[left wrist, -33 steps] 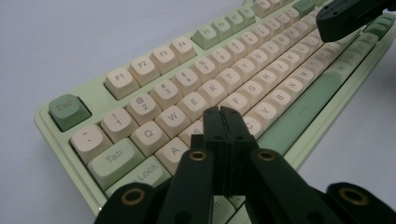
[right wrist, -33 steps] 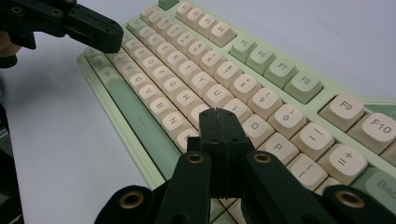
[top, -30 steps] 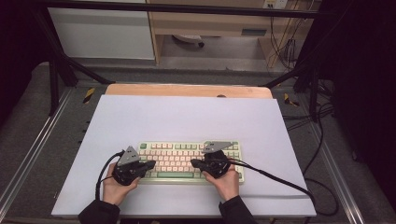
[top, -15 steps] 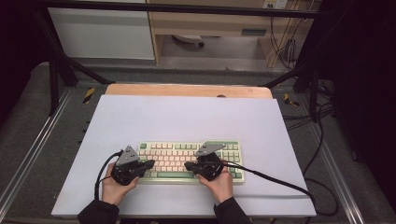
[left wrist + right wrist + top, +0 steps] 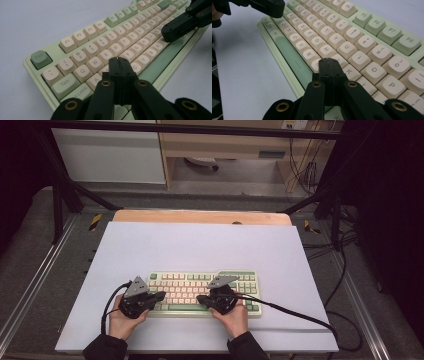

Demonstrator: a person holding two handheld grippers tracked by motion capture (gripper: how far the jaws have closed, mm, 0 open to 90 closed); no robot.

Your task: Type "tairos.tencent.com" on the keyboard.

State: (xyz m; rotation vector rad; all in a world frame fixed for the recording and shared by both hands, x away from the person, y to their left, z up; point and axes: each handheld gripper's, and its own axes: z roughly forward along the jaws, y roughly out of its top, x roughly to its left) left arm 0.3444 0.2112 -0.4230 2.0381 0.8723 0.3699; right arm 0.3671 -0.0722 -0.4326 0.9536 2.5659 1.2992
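A pale green keyboard [image 5: 186,284] with cream keys lies near the front of the white sheet [image 5: 200,245]. My left gripper [image 5: 161,295] is shut, its tip just over the left letter keys, around the S and D keys in the left gripper view [image 5: 119,60]. My right gripper [image 5: 199,298] is also shut, with its tip over the keys near N and J [image 5: 328,60]. The two tips point toward each other over the lower rows. Each gripper view also shows the other gripper farther along the keyboard [image 5: 100,42].
A wooden table edge [image 5: 200,216] runs behind the sheet. Black cables [image 5: 300,315] trail from the grippers across the sheet to the right and at the left. Metal frame rails and a shelf stand beyond the table.
My right gripper has shifted a little to the left along the keyboard. The left gripper has stayed where it was.
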